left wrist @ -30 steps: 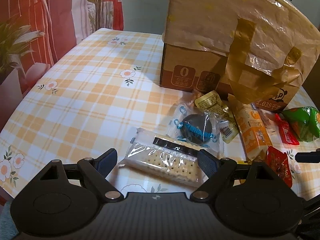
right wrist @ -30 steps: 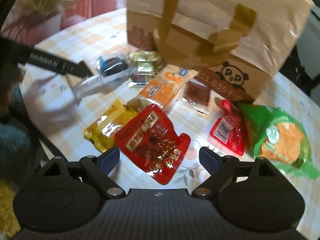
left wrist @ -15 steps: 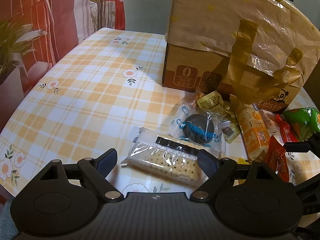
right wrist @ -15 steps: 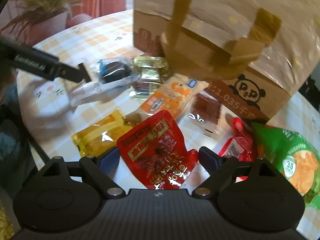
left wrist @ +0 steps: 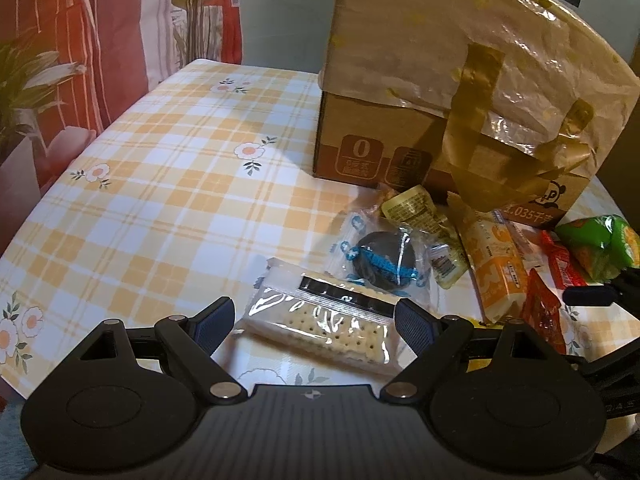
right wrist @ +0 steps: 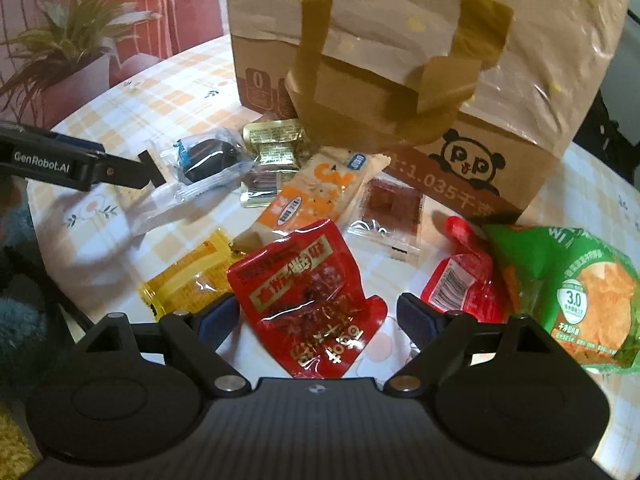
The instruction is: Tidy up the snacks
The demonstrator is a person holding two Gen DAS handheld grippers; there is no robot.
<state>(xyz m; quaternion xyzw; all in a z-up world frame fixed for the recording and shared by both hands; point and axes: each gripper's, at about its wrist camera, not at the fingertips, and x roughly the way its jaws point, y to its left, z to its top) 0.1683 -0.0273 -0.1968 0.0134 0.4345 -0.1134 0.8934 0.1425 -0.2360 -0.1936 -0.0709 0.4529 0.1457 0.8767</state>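
Several snack packets lie on the checked tablecloth in front of a tan paper bag (left wrist: 460,92) that also fills the back of the right wrist view (right wrist: 420,40). My left gripper (left wrist: 314,322) is open, its jaws either side of a clear cracker packet (left wrist: 324,326). Behind that lies a dark cookie packet (left wrist: 384,260). My right gripper (right wrist: 316,318) is open around a red snack pouch (right wrist: 308,300). A yellow packet (right wrist: 188,284), an orange packet (right wrist: 320,196), a small red packet (right wrist: 460,280) and a green chip bag (right wrist: 572,292) lie around it.
The table's left edge (left wrist: 52,184) borders a red-and-white curtain with a potted plant (right wrist: 68,60). Gold-wrapped packets (right wrist: 272,148) and a clear packet of dark red snack (right wrist: 390,216) lie by the bag's foot. My left gripper's arm (right wrist: 72,164) reaches in from the left.
My right gripper has moved forward and lower, so the red pouch now sits between its jaws. My left gripper has closed in slightly on the cracker packet.
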